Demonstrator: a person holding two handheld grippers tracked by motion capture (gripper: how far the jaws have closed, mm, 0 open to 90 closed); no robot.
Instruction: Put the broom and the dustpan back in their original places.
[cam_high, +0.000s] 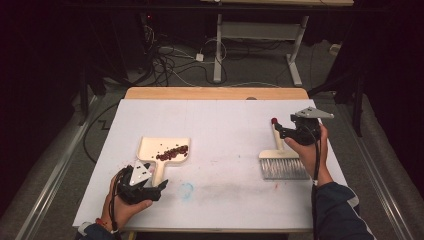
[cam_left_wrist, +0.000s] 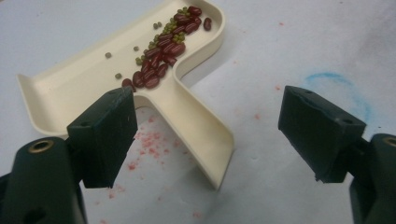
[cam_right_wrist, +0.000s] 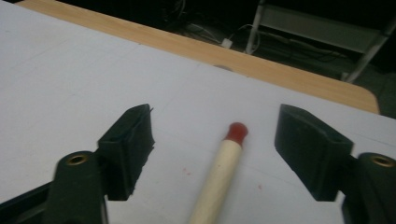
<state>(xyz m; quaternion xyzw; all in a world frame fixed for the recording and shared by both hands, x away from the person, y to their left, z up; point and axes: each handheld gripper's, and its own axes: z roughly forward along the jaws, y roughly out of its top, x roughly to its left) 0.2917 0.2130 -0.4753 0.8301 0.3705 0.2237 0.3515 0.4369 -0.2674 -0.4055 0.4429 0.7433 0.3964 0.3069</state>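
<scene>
- Nearest the high camera, at the bottom left, the left gripper (cam_high: 159, 187) is held low over the white sheet (cam_high: 220, 125), gripped by the person's left hand (cam_high: 122, 207).
- Its jaws are seen spread wide apart in the left gripper view (cam_left_wrist: 208, 135), with nothing pressed between the pads; the dustpan's handle lies between them, untouched.
- Just beyond that gripper the cream dustpan (cam_high: 150, 149) is laid flat on the sheet, handle pointing back toward the person.
- Red beans (cam_high: 173, 153) are heaped along the pan's rear wall, mixed with a few small green ones (cam_left_wrist: 140, 59); most sit close to where the handle joins.
- Faint red specks are scattered on the sheet beside the handle, and a blue smudge (cam_high: 187, 190) is marked to its right.
- Toward the right, a brush (cam_high: 282, 165) is laid flat on the sheet, bristles toward the person, its pale handle (cam_right_wrist: 215, 182) ending in a red tip (cam_right_wrist: 236, 132) that points away.
- Over that handle the right gripper (cam_high: 275, 128) is held by the right hand (cam_high: 310, 150), a dark sleeve behind it.
- Its jaws are seen wide apart in the right gripper view (cam_right_wrist: 215, 149); the handle runs between them, clear of both pads.
- Past the sheet's far edge a strip of the wooden table (cam_high: 215, 93) is shown.
</scene>
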